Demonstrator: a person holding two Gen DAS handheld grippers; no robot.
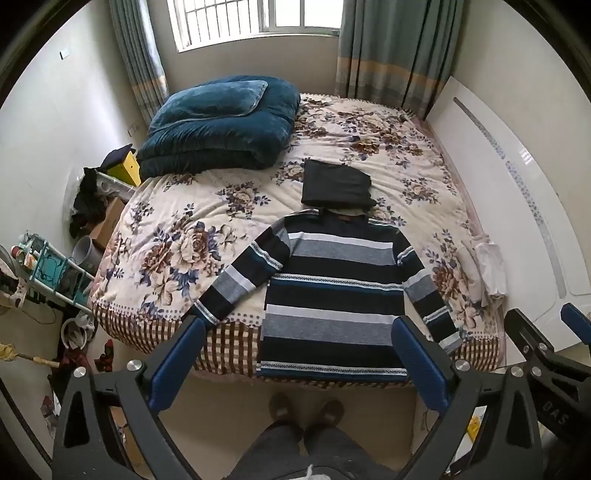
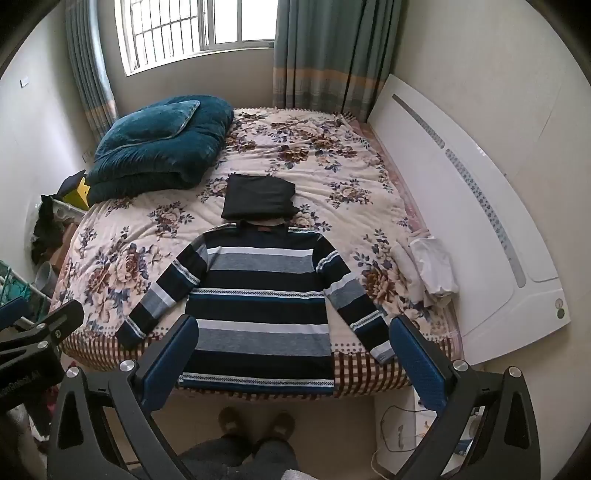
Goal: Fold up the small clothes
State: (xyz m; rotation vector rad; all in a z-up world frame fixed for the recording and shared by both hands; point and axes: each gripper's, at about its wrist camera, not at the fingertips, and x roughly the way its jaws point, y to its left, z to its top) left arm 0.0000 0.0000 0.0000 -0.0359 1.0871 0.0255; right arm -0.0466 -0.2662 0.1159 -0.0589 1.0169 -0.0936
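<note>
BEDROOM, DAYLIGHT: You stand at the foot of the bed w/ both tools raised above the edge. Your left gripper [image 1: 299, 360] is spread wide, nothing between its blue pads [image 1: 177, 363], and it hangs over the lower half of the striped sweater [image 1: 332, 291]. Your right gripper [image 2: 295, 360] is likewise wide apart and empty, pads [image 2: 417, 358] framing the hem from above; neither tool touches the fabric.

The striped sweater lies flat on the floral bedspread [image 1: 177, 240], neck toward the window [image 1: 255, 18], hem at the near edge of the bed and drooping slightly over the checked border. Both sleeves are spread out diag. to either side; the left cuff reaches the checked trim, the right cuff sits near the bed's corner.

Just beyond the collar, touching or nearly so, rests a folded black garment [image 1: 336, 184], a neat rectangle. Further back on the left, a bulky teal quilt [image 1: 218, 125] is stacked w/ a matching pillow on top. On the right edge of the bed lies a bunch of white cloth [image 1: 487, 269], next to a white panel [image 2: 480, 206] leaning along the wall.

Your slippered feet [image 2: 255, 424] show on the floor below, btwn the two jaws. Clutter, incl. a teal rack [image 1: 55, 273], lines the left wall.
</note>
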